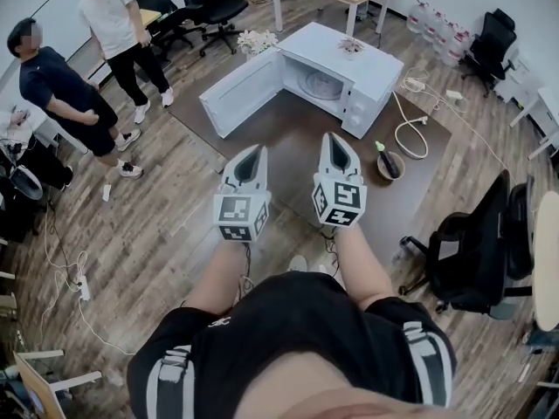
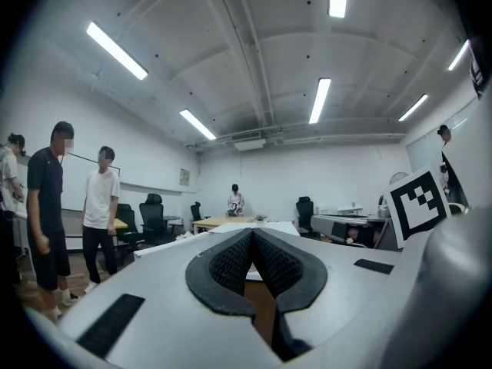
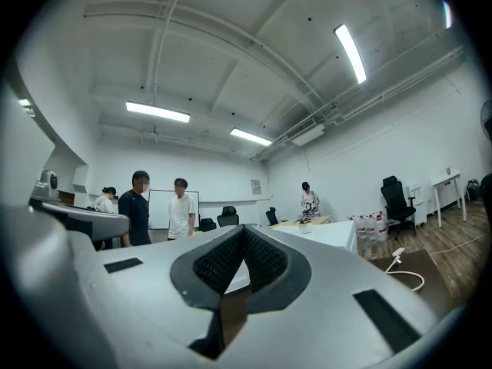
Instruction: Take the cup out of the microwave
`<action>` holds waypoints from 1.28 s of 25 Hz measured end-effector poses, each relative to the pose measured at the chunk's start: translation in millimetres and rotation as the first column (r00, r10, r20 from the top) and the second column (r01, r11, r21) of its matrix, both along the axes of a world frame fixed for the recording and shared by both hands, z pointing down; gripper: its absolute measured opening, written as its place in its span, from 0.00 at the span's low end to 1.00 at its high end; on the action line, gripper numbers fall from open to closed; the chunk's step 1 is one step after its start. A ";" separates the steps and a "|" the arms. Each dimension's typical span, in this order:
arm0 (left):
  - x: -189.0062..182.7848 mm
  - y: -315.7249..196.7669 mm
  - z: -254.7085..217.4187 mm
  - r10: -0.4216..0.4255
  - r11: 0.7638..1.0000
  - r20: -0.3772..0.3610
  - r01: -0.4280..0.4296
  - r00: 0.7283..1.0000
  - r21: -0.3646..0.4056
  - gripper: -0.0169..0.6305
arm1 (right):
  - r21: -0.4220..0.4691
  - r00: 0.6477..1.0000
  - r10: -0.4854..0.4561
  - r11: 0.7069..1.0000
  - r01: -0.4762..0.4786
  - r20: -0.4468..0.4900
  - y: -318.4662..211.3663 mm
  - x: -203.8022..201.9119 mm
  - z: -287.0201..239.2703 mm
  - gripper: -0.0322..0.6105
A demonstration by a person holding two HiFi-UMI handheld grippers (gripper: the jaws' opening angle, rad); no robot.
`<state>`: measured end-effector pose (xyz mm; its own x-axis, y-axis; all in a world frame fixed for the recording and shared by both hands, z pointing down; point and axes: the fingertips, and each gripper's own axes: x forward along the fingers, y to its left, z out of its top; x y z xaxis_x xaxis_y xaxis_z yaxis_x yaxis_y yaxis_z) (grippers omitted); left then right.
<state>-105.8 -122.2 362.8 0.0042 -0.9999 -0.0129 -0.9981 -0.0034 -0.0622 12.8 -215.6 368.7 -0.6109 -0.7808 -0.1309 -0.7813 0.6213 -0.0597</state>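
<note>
A white microwave (image 1: 371, 77) stands on a dark brown table (image 1: 288, 138) ahead of me, with its door (image 1: 240, 92) swung wide open to the left. A pale round shape (image 1: 323, 84) shows inside the cavity; I cannot tell whether it is the cup or the turntable. My left gripper (image 1: 255, 150) and right gripper (image 1: 333, 137) are held side by side, short of the table's near edge and pointing at the microwave. Both are shut with nothing between the pads. In each gripper view the ribbed pads meet at the tips, left gripper (image 2: 251, 233) and right gripper (image 3: 244, 229).
A small bowl (image 1: 389, 164) with a dark thing in it and a coiled white cable (image 1: 410, 133) lie right of the microwave. A black office chair (image 1: 476, 251) stands at my right. Two people (image 1: 79, 103) stand at the far left. Water bottles (image 1: 437, 29) line the back right.
</note>
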 end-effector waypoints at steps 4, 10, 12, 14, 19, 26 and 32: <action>-9.2 -71.4 -3.0 0.036 0.999 0.004 -0.036 0.999 -0.001 0.03 | -0.006 1.000 0.017 1.000 -0.017 0.001 -66.1 -10.8 -2.6 0.05; -13.2 -145.4 2.0 0.077 0.997 -0.006 -0.077 0.997 -0.012 0.03 | -0.019 0.999 0.033 0.999 -0.033 -0.013 -134.6 -18.5 2.2 0.05; -12.4 -161.1 4.5 0.095 0.995 -0.011 -0.095 0.995 -0.017 0.03 | -0.020 0.999 0.038 0.999 -0.038 -0.020 -147.4 -20.5 3.3 0.05; -11.1 -172.7 7.4 0.111 0.994 -0.013 -0.111 0.994 -0.023 0.03 | -0.018 0.999 0.047 0.999 -0.047 -0.022 -155.3 -20.6 3.4 0.05; -8.1 -198.4 13.1 0.167 0.985 -0.006 -0.167 0.986 -0.034 0.03 | -0.022 0.996 0.088 0.996 -0.088 -0.016 -168.9 -19.5 5.5 0.05; -22.8 -231.3 17.1 0.269 0.963 0.004 -0.268 0.963 -0.022 0.03 | -0.014 0.985 0.172 0.985 -0.173 -0.023 -182.9 -35.3 14.9 0.05; -43.5 -256.0 19.3 0.375 0.927 -0.003 -0.375 0.927 -0.020 0.03 | -0.018 0.956 0.292 0.956 -0.292 -0.010 -196.6 -50.8 18.9 0.05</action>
